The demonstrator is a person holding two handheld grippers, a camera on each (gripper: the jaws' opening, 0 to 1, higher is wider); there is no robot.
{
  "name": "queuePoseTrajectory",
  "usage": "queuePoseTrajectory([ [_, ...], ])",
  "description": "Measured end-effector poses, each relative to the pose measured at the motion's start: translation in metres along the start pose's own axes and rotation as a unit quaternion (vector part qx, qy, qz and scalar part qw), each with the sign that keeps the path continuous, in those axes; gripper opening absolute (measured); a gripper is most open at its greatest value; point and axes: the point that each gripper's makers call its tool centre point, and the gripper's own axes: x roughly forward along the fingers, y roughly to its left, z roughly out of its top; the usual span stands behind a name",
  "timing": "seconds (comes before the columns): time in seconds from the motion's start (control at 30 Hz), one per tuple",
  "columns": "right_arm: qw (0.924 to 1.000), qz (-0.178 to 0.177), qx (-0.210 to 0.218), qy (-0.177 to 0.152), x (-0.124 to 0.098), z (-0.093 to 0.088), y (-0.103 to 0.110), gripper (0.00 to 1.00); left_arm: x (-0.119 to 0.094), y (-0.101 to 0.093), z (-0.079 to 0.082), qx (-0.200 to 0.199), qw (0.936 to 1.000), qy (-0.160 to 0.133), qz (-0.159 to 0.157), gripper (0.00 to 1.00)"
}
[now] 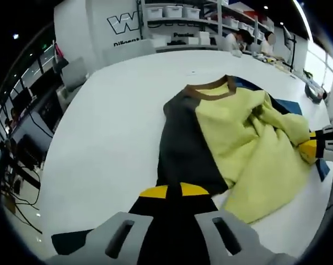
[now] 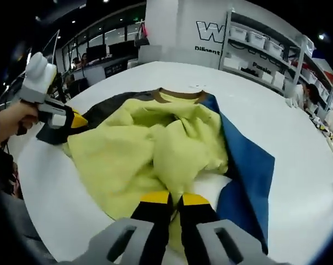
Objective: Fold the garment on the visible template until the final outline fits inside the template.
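garment [image 2: 166,143]: yellow-green, rumpled, brown collar far side, on white table [image 2: 277,110]
template [image 2: 249,165]: blue, beneath garment
right gripper [image 2: 175,200]: jaws apparently pinching near hem
left gripper [image 2: 73,118]: at dark sleeve

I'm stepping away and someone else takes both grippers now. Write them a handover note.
Left gripper: jaws closed on the dark side of the garment, at its near edge.
Right gripper: jaws closed on the yellow-green fabric at the garment's near edge.
Garment lies on the white table, brown collar at the far end; the yellow-green part is rumpled and bunched, not flat.
Blue template lies under the garment, showing along one side.
Done: both edges gripped, a fold seems begun.
Left: smooth the bunched cloth and finish folding so the outline sits inside the template; the dark side appears to overhang it.
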Motion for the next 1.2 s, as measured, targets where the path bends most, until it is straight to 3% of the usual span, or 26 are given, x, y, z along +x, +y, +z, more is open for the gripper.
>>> queuePoseTrajectory([
  [0.23,1.0,0.0,-0.003,0.006,-0.009,-0.002,-0.007,0.0,-0.001,0.013,-0.001,0.001,0.9999,0.012,0.004,0.09],
  [0.33,0.9993,0.02,0.032,0.006,-0.017,-0.002,-0.005,0.0,-0.001,0.025,-0.001,0.005,0.9998,0.017,0.009,0.09],
  [0.47,0.9985,0.023,0.04,0.031,-0.022,-0.009,-0.011,0.0,-0.002,0.044,-0.001,0.016,0.9992,0.03,0.02,0.09],
  [0.6,0.9956,0.049,0.066,0.044,-0.025,-0.013,-0.009,0.0,-0.003,0.059,0.003,0.01,0.9992,0.033,0.022,0.09],
  [0.67,0.9946,0.058,0.068,0.052,-0.025,-0.016,-0.008,0.0,-0.001,0.068,0.004,0.033,0.9982,0.039,0.032,0.09],
  [0.93,0.9916,0.076,0.07,0.077,-0.03,-0.025,-0.009,0.0,0.002,0.088,0.01,0.057,0.9958,0.044,0.058,0.1],
  [1.2,0.984,0.101,0.114,0.093,-0.034,-0.033,-0.002,0.0,0.007,0.108,0.027,0.084,0.9915,0.044,0.088,0.1],
])
